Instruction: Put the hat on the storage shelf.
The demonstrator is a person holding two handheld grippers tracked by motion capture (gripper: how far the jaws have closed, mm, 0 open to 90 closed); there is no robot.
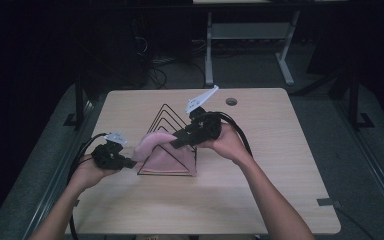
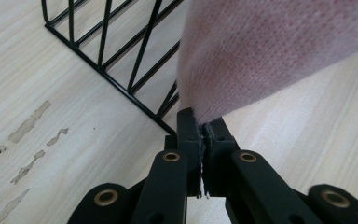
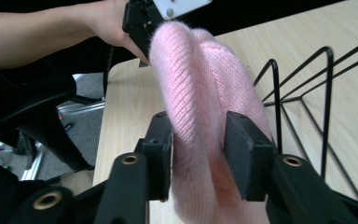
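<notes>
Pink knit cloth (image 1: 156, 150) spans both: left gripper (image 2: 204, 135) pinches edge, right gripper (image 3: 198, 154) clamps folded middle.

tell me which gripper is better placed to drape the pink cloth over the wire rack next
Right, probably. The right gripper holds the pink cloth right at the wire rack; the left gripper pinches an edge beside it.

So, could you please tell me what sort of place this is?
Probably a lab or workshop: a bare wooden table on a grey floor, cables trailing behind it, and another metal-legged bench in the dark background.
</notes>
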